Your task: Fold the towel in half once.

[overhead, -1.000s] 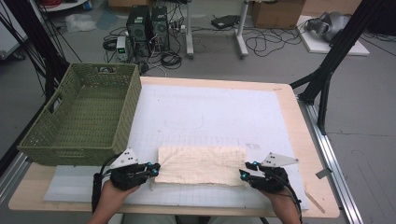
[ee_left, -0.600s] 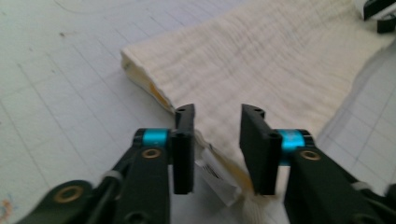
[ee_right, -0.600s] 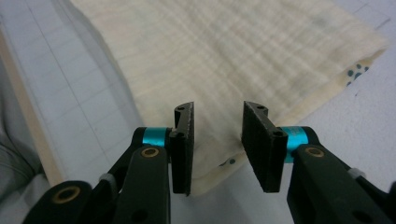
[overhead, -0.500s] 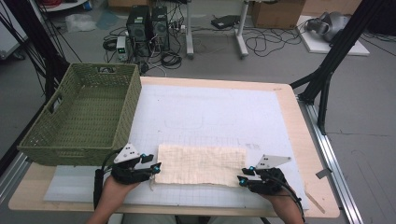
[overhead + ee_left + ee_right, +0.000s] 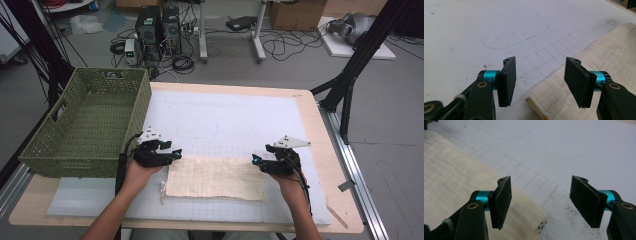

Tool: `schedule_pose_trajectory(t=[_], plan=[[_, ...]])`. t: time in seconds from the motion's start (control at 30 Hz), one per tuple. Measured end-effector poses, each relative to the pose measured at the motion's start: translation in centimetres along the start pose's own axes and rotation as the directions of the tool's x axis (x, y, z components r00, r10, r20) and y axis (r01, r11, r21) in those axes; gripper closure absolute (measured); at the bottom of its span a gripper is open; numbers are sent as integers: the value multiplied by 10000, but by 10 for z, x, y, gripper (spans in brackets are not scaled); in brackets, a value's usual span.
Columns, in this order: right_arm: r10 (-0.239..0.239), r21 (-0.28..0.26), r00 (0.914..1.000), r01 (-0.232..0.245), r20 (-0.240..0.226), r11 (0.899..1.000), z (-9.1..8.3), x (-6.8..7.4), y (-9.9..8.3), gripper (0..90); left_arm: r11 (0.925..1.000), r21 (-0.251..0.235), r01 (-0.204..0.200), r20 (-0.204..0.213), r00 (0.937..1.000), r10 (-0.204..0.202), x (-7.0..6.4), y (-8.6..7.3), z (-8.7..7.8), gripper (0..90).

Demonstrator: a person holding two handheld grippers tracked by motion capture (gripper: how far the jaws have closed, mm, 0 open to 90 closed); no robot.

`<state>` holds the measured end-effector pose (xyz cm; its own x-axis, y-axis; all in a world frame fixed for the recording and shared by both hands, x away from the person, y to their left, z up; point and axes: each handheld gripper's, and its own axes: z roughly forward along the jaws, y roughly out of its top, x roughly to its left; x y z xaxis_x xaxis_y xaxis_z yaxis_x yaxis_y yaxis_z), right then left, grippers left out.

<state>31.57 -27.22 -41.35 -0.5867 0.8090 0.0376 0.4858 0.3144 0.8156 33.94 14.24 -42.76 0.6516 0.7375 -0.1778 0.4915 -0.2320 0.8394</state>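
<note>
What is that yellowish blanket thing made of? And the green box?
The folded cloth looks like soft woven cotton, cream and matte; its surface is crinkled and threads fray at one corner. The green basket looks woven from plastic or dyed wicker strands, with an open lattice; which one is unclear.

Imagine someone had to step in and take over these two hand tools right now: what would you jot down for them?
Left gripper: open, at the far left corner of the cloth, holding nothing.
Right gripper: open, at the far right corner, holding nothing.
The cloth lies folded and flat on the white mat, near the front edge. The green basket stands to the left and looks empty.
Done: the cloth looks folded at least once; layered edges show in both gripper views.
Left: probably grip both corners for another fold, or move the cloth to the basket.
</note>
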Motion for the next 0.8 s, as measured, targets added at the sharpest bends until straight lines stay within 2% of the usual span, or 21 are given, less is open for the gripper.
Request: schedule_pose_trajectory(t=[0.07, 0.13, 0.23, 0.33, 0.4, 0.43, 0.47, 0.5, 0.53, 0.57, 0.6, 0.63, 0.7, 0.77, 0.8], plan=[[66, 247, 10000, -65, -35, 9997, 9, -3, 1, 348, 9997, 156, 164, -27, 9999, -164, 2, -2, 6, 432], [71, 540, 9999, -64, -113, 9985, 17, -4, 1, 364, 9991, 408, 140, -32, 9999, -139, 3, -4, 11, 432], [-20, 1193, 9996, 55, -290, 9928, 29, -3, -2, 378, 9970, 742, 206, -46, 9998, -203, 5, -7, 17, 434], [-185, 1608, 9987, 260, -480, 9867, 34, -2, -6, 416, 9933, 1154, -64, -5, 10000, 65, 6, -10, 20, 455], [-318, 1826, 9975, 430, -638, 9822, 36, -1, -10, 435, 9926, 1159, -350, -5, 9994, 353, 4, -13, 20, 474], [-370, 1657, 9972, 473, -643, 9850, 34, -1, -12, 455, 9919, 1199, -407, 30, 9992, 406, 3, -12, 19, 493], [-315, 1595, 9970, 424, -702, 9863, 33, -2, -14, 485, 9905, 1281, -499, 189, 9987, 479, 3, -13, 18, 565], [-279, 1570, 9966, 398, -772, 9868, 32, -3, -15, 538, 9891, 1304, -688, 179, 9976, 670, 1, -14, 18, 665], [-320, 1555, 9961, 445, -824, 9868, 30, -4, -16, 610, 9871, 1382, -808, 143, 9967, 796, 0, -13, 18, 709], [-271, 1560, 9947, 424, -988, 9869, 28, -5, -17, 707, 9865, 1413, -824, 235, 9965, 799, -1, -13, 17, 847], [-333, 1555, 9931, 507, -1125, 9865, 27, -5, -17, 820, 9869, 1373, -843, -58, 9963, 859, -3, -12, 16, 856], [-566, 1556, 9929, 725, -1046, 9852, 25, -4, -17, 851, 9892, 1162, -891, -277, 9953, 930, -3, -11, 15, 862], [-1025, 1459, 9929, 1103, -596, 9831, 22, 0, -16, 857, 9980, 388, -507, -619, 9967, 530, -3, -8, 11, 866], [-1139, 1157, 9931, 1162, -259, 9865, 20, 0, -15, 858, 9991, -277, -308, -773, 9966, 286, -3, -4, 9, 867], [-1139, 1000, 9935, 1140, -70, 9884, 19, 0, -14, 858, 9984, -355, -434, -905, 9951, 400, -3, -2, 8, 866]])
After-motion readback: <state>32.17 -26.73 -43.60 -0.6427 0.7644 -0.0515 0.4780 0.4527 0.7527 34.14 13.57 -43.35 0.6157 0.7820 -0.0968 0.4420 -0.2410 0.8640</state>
